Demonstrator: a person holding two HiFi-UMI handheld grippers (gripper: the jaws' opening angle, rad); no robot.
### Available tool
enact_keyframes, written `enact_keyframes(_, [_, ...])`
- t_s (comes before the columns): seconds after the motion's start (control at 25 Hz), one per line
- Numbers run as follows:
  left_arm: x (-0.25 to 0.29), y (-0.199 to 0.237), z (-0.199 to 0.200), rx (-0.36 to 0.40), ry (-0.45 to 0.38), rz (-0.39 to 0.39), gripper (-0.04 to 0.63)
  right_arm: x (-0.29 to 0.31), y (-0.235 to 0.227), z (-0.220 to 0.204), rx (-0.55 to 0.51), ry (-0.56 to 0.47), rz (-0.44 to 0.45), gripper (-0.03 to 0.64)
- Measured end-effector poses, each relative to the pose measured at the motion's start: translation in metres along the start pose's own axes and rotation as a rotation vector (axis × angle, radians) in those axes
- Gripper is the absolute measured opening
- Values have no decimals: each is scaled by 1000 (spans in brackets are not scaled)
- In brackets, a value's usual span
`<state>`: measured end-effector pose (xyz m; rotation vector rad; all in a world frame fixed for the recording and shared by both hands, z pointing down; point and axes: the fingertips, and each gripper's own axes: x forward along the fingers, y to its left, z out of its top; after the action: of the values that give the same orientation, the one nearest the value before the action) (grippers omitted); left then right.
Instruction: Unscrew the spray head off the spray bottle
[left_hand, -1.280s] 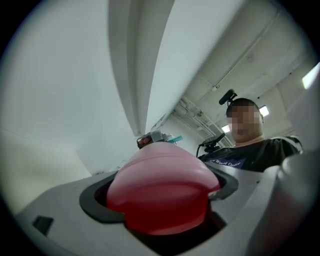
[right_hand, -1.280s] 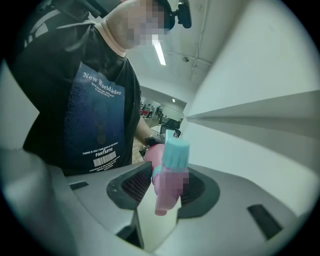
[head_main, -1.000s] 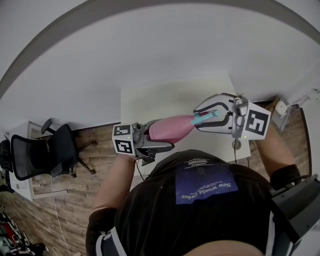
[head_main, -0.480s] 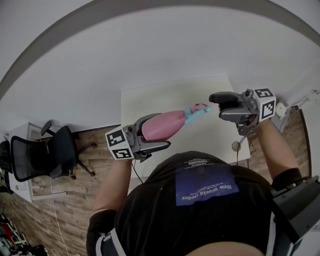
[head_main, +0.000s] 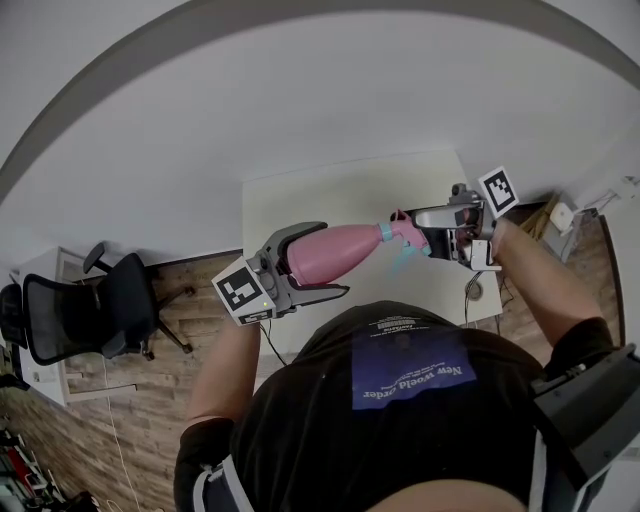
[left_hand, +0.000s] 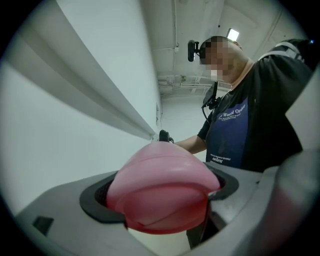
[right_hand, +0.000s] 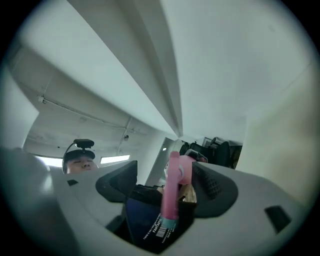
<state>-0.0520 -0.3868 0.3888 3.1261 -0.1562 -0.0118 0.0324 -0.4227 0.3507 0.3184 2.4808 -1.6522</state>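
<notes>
Pink plastic fills the left gripper (left_hand: 160, 192): its jaws are clenched on the body of the spray bottle (head_main: 350, 245), which lies level above the pale table (head_main: 340, 195). The right gripper (head_main: 425, 232) is released. Its jaws have just been opening and now stand wide on either side of the spray head (right_hand: 172, 185), close to one pad but not pinched. Half a second ago this gripper hung clear, off to the right of the head; since then it has rolled and come in around it. The left gripper has rolled too, turning the bottle. The head sits on the bottle's neck. An office chair (head_main: 90, 305) stands far left.
</notes>
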Motion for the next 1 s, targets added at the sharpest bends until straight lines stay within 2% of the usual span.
enact_keyframes(0.08, [-5, -1, -2, 3, 10, -4, 479, 14, -8, -6, -36, 67, -49, 316])
enact_keyframes(0.2, [-7, 0, -3, -31, 3, -7, 479, 26, -20, -16, -137, 178, -148, 312])
enact_keyframes(0.32, [-6, 0, -3, -64, -18, -8, 479, 32, -25, -25, -202, 239, -194, 198])
enact_keyframes(0.36, [-6, 0, -4, -71, -22, -8, 479, 32, -27, -26, -232, 246, -213, 140])
enact_keyframes(0.48, [-6, 2, -4, -91, -27, -11, 479, 34, -28, -23, -353, 271, -260, 133])
enact_keyframes(0.6, [-6, 2, -5, -146, -35, -32, 479, 35, -26, -25, -582, 352, -336, 133])
enact_keyframes(0.84, [-7, -2, -9, -382, -94, -120, 479, 34, -27, -37, -1150, 601, -473, 133])
enact_keyframes(0.92, [-6, -2, -12, -459, -113, -144, 479, 29, -28, -41, -1295, 699, -520, 133])
enact_keyframes(1.0, [-6, -1, -15, -515, -136, -155, 479, 24, -27, -42, -1393, 737, -536, 133])
